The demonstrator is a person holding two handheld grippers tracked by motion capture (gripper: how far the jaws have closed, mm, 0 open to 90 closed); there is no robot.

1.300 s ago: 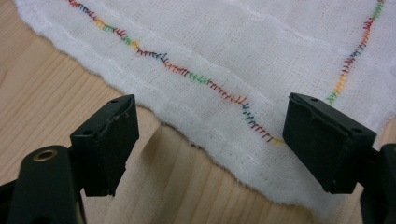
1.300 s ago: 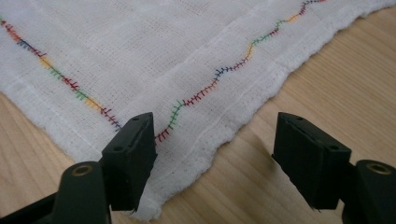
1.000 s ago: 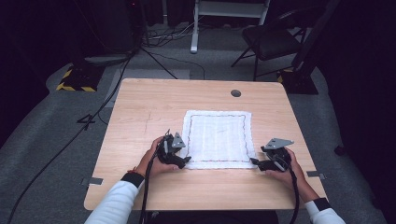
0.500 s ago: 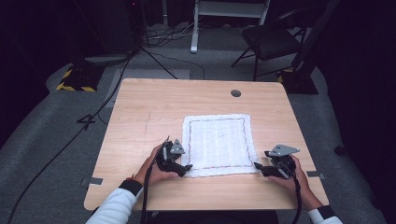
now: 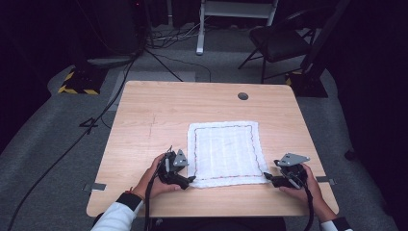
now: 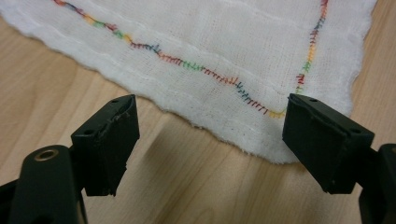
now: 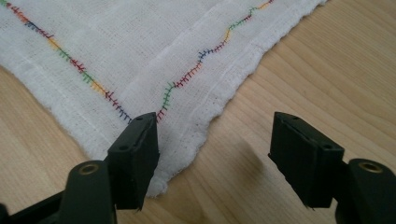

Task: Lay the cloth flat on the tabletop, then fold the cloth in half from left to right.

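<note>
Both claws have drawn back toward us; left claw (image 6: 205, 140) and right claw (image 7: 215, 154) gape empty, muslin cloth (image 5: 226, 151) corners just ahead.

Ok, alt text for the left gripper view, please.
The left gripper hangs open just short of a white cloth's corner. Rainbow stitching runs inside the cloth's hem, on a wooden table.

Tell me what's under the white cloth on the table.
The white cloth lies flat on the wooden table, with bare wood showing around its edges. No bulge suggests anything beneath, but the covered area itself can't be seen.
</note>
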